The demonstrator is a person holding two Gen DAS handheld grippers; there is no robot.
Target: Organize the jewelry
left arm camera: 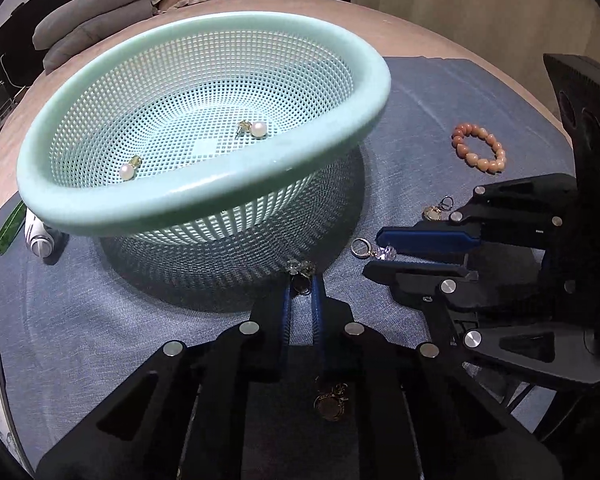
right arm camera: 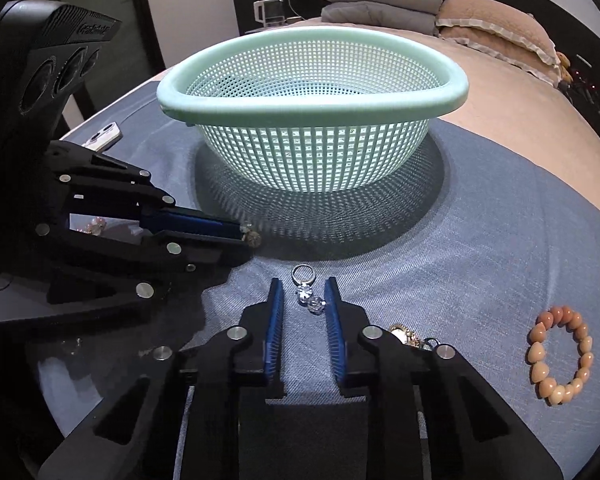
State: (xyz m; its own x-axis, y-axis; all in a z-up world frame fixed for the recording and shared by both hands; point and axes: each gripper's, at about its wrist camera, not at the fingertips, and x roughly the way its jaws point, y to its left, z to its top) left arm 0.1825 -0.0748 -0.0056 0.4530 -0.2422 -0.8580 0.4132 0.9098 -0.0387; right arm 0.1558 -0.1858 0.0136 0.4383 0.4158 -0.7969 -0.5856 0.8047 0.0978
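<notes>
A mint green mesh basket (left arm camera: pixel 204 196) (right arm camera: pixel 312 96) stands on the blue cloth with two pearl earrings (left arm camera: pixel 259 129) (left arm camera: pixel 127 171) inside. My left gripper (left arm camera: pixel 302 280) (right arm camera: pixel 245 235) is down at the basket's foot, shut on a small gold crystal earring (left arm camera: pixel 300 269) (right arm camera: pixel 253 237) at its tips. Just right of it, my right gripper (right arm camera: pixel 304 300) (left arm camera: pixel 374 254) is on the cloth. A silver hoop earring with clear crystals (right arm camera: pixel 309 300) (left arm camera: pixel 386 254) lies pinched between its blue pads.
A peach bead bracelet (left arm camera: pixel 479 152) (right arm camera: pixel 560 356) lies on the cloth to the right. A gold earring (left arm camera: pixel 434 212) (right arm camera: pixel 404 334) sits beside the right gripper, another gold piece (left arm camera: pixel 332 404) under the left one. A white phone (right arm camera: pixel 102 136) lies left of the basket. Pillows and folded blankets lie behind.
</notes>
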